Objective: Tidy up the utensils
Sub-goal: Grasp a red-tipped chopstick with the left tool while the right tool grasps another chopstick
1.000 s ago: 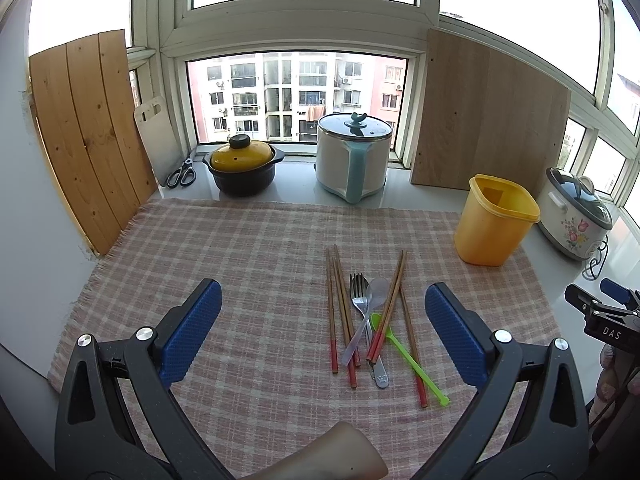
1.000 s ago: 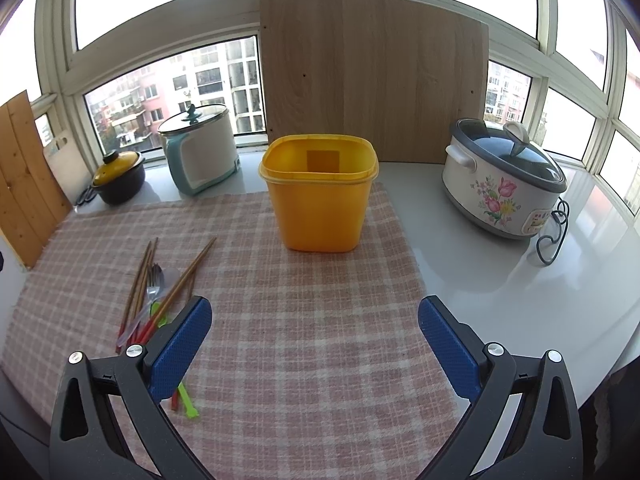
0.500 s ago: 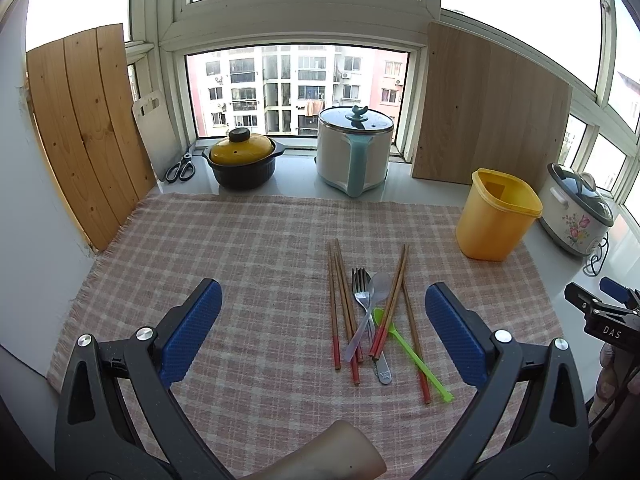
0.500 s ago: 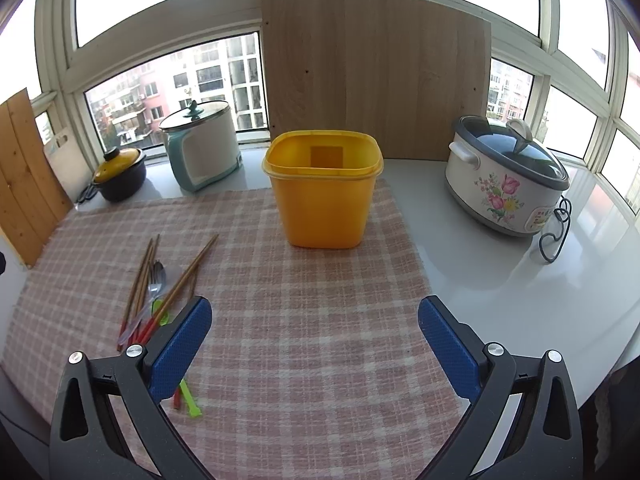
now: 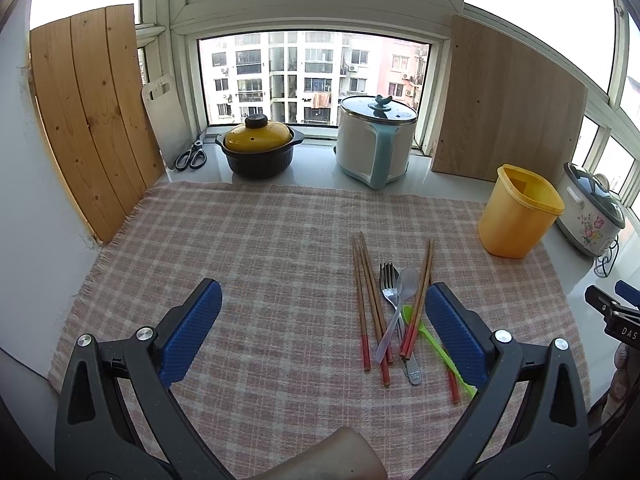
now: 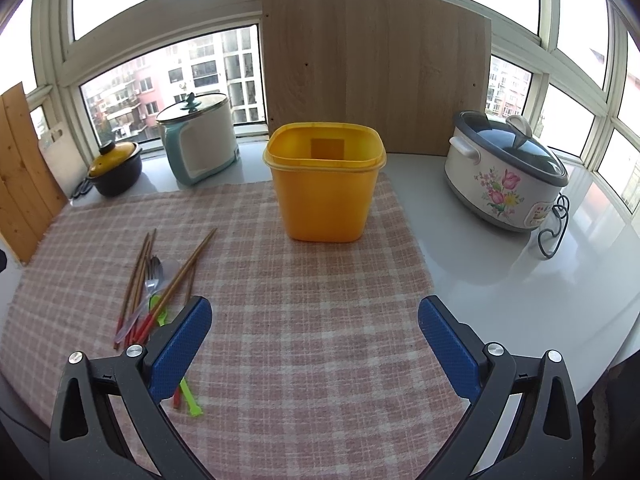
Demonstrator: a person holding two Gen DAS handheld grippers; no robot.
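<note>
Drifted rightward, the wide-open, empty left hand-held gripper (image 5: 320,324) now hides one chopstick (image 5: 448,368); right hand-held gripper (image 6: 316,344) likewise open.

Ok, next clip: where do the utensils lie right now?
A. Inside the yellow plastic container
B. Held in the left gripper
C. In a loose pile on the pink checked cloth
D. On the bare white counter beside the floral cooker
C: the wooden chopsticks, metal fork and green plastic utensil lie piled on the pink checked cloth, apart from the yellow plastic container, which looks empty; both grippers are open.
</note>
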